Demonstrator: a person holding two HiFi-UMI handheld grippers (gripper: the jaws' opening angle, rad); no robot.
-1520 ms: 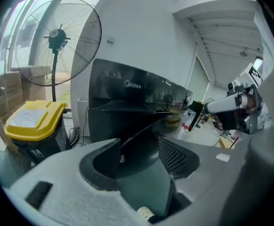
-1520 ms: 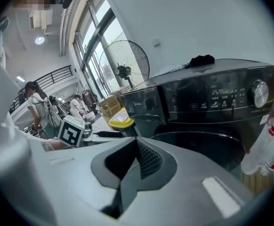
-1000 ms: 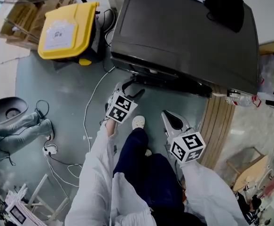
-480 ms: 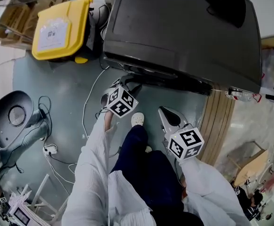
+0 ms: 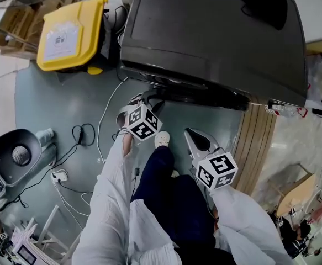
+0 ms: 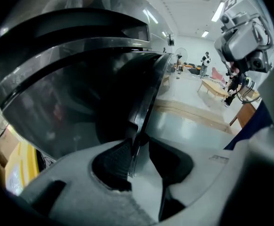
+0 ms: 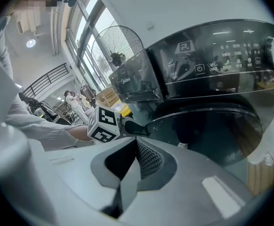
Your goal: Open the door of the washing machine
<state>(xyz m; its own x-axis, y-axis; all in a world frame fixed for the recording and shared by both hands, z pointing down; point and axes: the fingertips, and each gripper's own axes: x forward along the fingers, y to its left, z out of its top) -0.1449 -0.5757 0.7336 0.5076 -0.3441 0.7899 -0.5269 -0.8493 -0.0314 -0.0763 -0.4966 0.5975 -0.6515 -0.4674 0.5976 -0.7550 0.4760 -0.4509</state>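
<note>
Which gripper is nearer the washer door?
Left. The left gripper has the door edge between its closing jaws. The right gripper, shut, hangs back, clear of it.

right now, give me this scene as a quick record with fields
machine: dark glossy washing machine
left tongs: closing, with the round door's dark rim between the pads
right tongs: shut, empty, held apart from the machine
door state: looks closed, not yet pulled open
beside machine: yellow-lidded bin on the floor
</note>
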